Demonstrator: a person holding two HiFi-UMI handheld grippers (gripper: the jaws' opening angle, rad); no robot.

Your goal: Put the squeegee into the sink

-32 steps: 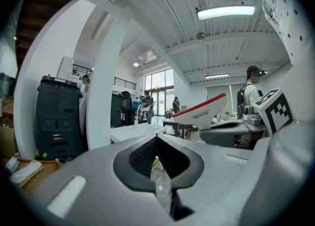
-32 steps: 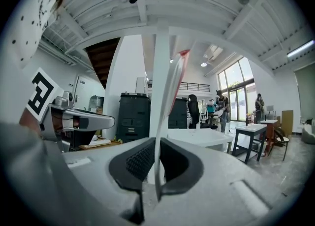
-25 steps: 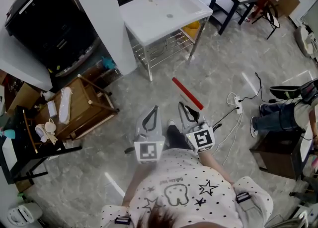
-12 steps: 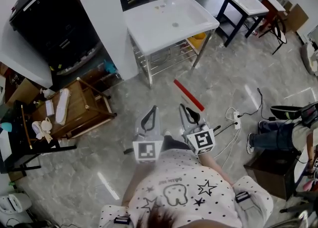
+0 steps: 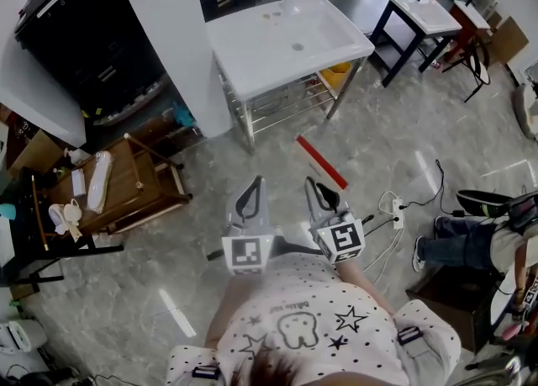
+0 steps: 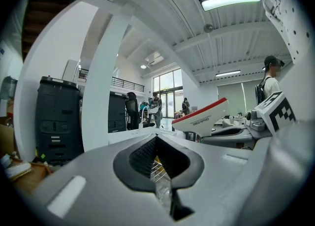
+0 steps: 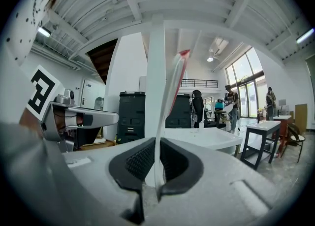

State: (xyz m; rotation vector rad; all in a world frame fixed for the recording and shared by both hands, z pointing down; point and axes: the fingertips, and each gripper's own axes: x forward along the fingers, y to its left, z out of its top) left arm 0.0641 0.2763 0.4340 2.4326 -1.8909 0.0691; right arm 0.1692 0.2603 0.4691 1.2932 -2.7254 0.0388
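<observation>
The squeegee [image 5: 320, 163] is a white blade with a red edge, and it sticks out forward from my right gripper [image 5: 313, 184]. In the right gripper view its thin white handle [image 7: 162, 121] stands pinched between the pads of that gripper [image 7: 157, 144], which is shut on it. My left gripper [image 5: 255, 182] is level beside it, its jaws together with nothing in them [image 6: 156, 139]. The squeegee [image 6: 202, 119] shows to its right. The white sink [image 5: 277, 44] on a metal frame stands ahead across the floor, apart from both grippers.
A white pillar [image 5: 168, 31] and a black cabinet [image 5: 84, 31] stand left of the sink. A wooden cart [image 5: 126, 178] is at the left. A dark side table [image 5: 424, 6] is at the far right. Cables with a power strip [image 5: 395, 203] and a seated person's legs [image 5: 466, 241] lie to the right.
Both grippers and the squeegee have moved forward toward the sink, which now sits lower and nearer in the head view. The grip on the squeegee is unchanged.
</observation>
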